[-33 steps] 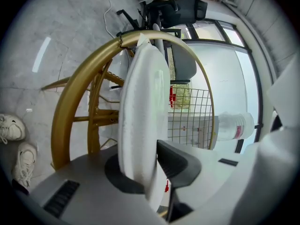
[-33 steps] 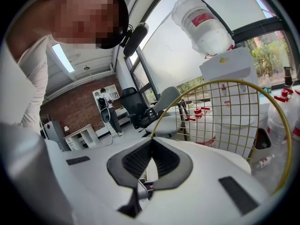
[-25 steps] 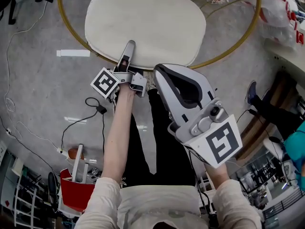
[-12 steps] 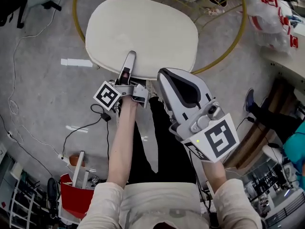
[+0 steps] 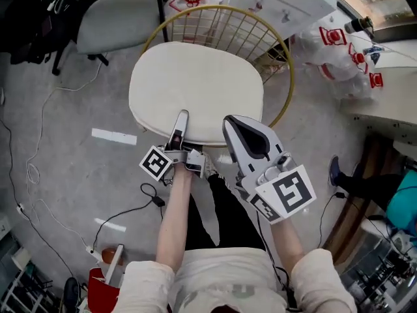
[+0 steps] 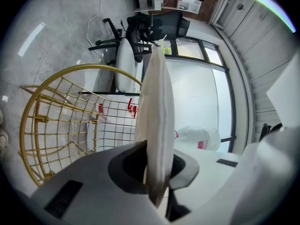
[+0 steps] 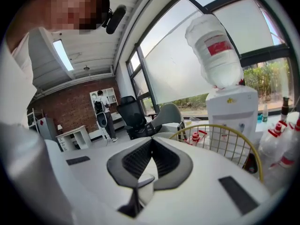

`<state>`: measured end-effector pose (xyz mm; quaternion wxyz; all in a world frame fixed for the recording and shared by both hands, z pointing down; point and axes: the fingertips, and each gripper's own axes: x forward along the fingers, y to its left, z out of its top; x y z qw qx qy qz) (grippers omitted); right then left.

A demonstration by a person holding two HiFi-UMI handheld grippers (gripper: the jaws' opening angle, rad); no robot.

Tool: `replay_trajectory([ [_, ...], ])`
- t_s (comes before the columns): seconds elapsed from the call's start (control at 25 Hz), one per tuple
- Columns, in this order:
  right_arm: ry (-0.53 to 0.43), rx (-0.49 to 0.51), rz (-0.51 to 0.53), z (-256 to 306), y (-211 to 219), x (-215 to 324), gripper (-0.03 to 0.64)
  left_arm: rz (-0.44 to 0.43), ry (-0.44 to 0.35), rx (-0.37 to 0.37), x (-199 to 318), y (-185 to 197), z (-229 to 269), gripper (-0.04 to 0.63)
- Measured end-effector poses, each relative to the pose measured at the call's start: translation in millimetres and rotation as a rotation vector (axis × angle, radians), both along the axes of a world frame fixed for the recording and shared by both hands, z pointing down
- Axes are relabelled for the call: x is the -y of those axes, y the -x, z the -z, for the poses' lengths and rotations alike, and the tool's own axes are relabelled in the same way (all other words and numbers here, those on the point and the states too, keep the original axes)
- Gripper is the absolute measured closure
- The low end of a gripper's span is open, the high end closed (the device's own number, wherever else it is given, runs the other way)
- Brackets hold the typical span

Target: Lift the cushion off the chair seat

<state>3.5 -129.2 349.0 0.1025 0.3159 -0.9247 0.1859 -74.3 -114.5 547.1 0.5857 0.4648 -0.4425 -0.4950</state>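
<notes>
the cream cushion (image 5: 195, 90) fills the middle of the head view toward twelve o'clock, lying roughly flat over the gold wire chair (image 5: 285, 77), whose rim and mesh back show round it from twelve to four o'clock. the left gripper (image 5: 180, 119) sits at the cushion's six o'clock edge with its jaws clenched on that edge. in the left gripper view the cushion (image 6: 157, 125) runs edge-on straight out of the left gripper (image 6: 157, 172), pinched between the two dark pads, with the chair's (image 6: 61, 121) wire basket off at nine o'clock. whether the cushion's far edge touches the wire i cannot tell.

the right gripper (image 5: 236, 121) is just beside the left one, at its three o'clock, with its tip over the cushion's near rim at about five o'clock of the cushion. in the right gripper view the right gripper's (image 7: 151, 142) ribbed jaws are pressed together and grasp nothing. beyond them stand the gold chair rim (image 7: 220, 128) and a water dispenser (image 7: 232, 111) with its upturned bottle (image 7: 215, 50) at two o'clock.

on the grey floor, a grey office chair (image 5: 114, 18) stands at eleven o'clock, a strip of white tape (image 5: 114, 136) lies at nine o'clock of the cushion, and loose cables (image 5: 36, 168) trail at eight o'clock. clear jugs with red caps (image 5: 335, 38) are grouped at two o'clock.
</notes>
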Motion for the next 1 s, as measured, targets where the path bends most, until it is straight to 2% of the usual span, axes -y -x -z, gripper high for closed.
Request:
replay_trajectory([
  [0.08,-0.022,0.003,-0.020,30.1,-4.5,8.8,0.601,-0.004,-0.022,0.016,8.1,2.7,31.7,0.548],
  [0.2,-0.102,0.022,-0.058,81.3,-8.1,28.2,0.601,-0.010,-0.101,0.075,38.7,16.5,87.7,0.548],
  [0.44,-0.195,0.048,-0.101,162.6,-6.4,38.3,0.601,-0.003,-0.223,0.273,72.9,47.8,203.7,0.548],
  [0.76,-0.361,0.150,-0.133,259.9,3.5,30.9,0.601,0.000,-0.347,0.690,90.3,70.5,342.3,0.546],
  [1.0,-0.446,0.184,-0.156,303.8,10.8,34.1,0.601,0.080,-0.356,0.943,87.3,81.1,426.0,0.548],
])
